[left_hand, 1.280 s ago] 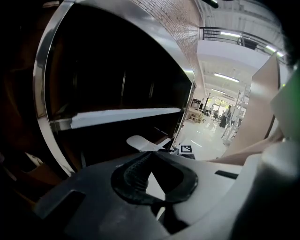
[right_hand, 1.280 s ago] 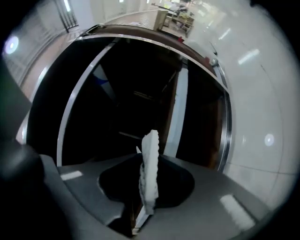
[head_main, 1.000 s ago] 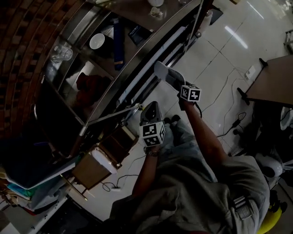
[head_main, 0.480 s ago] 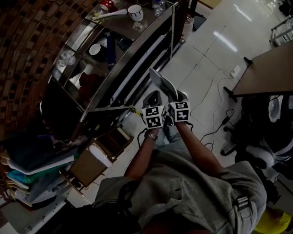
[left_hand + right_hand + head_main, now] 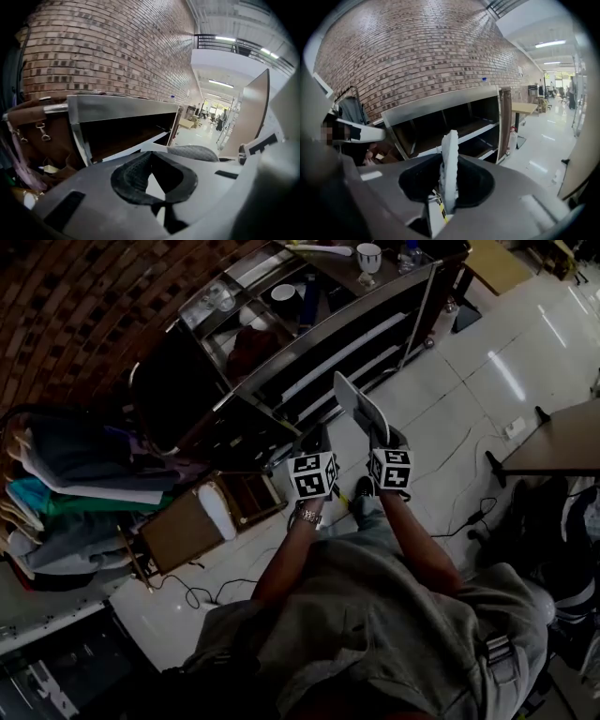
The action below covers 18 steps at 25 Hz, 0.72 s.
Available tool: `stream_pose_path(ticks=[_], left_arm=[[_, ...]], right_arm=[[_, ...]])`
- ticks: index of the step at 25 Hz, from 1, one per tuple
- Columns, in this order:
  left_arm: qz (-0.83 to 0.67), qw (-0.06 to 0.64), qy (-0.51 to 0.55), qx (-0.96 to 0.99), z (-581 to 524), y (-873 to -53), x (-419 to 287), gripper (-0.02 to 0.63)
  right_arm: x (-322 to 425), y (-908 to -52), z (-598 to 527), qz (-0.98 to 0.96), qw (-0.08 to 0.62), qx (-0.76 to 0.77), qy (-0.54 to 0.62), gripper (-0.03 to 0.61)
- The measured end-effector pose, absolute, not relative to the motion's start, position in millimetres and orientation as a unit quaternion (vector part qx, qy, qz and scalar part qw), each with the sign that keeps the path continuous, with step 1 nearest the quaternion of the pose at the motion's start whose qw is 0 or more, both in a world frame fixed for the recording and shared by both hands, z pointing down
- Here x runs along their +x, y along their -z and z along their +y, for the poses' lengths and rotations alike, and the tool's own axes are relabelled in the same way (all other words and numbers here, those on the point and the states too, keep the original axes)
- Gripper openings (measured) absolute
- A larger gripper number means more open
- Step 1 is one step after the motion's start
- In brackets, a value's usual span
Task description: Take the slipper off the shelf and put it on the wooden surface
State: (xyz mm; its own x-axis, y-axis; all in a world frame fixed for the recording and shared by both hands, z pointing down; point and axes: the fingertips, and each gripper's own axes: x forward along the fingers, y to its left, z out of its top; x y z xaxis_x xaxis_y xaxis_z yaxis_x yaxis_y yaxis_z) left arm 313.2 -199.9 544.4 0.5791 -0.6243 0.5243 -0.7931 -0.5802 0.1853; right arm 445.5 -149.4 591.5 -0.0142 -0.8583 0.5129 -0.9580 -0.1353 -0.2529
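Observation:
A pale slipper [image 5: 359,405] stands on edge in my right gripper [image 5: 379,439], which is shut on its sole; in the right gripper view the slipper [image 5: 450,154] rises between the jaws of that gripper [image 5: 446,186]. It hangs over the tiled floor, just clear of the metal shelf unit [image 5: 330,326]. My left gripper [image 5: 314,442] hovers beside it, shut and with nothing in it [image 5: 157,180]. The slipper's grey upper [image 5: 194,153] shows past its jaws. A low wooden box [image 5: 178,532] at the lower left bears a white oblong thing [image 5: 217,512].
Cups [image 5: 368,254] and small items stand on the shelf top. Folded clothes [image 5: 70,488] are piled at the left. Cables [image 5: 473,512] trail over the floor, a brown table [image 5: 562,442] stands at the right, and a brick wall [image 5: 417,51] runs behind the shelf.
The right gripper has drawn the slipper back from the shelf to beside the left gripper. The head camera has swung, so the shelf now lies higher in the view.

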Motion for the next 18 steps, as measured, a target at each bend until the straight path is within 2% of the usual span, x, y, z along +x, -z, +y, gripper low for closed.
stream_pose_path(ticks=[4, 9, 14, 18], left_arm=[[-0.428, 0.219, -0.183, 0.858, -194, -541, 224, 0.003], [-0.430, 0.233, -0.178, 0.854, -202, -550, 68, 0.003], [-0.469, 0.287, -0.208, 0.809, -116, -571, -118, 0.003], [-0.498, 0.291, -0.183, 0.796, -75, -544, -213, 0.003]], right_arm=[[341, -584, -148, -0.679, 0.107, 0.672, -0.273, 0.071], [160, -589, -171, -0.716, 0.147, 0.626, -0.272, 0.071], [-24, -576, -104, -0.751, 0.155, 0.575, -0.287, 0.072], [-132, -547, -57, -0.780, 0.161, 0.536, -0.279, 0.072]])
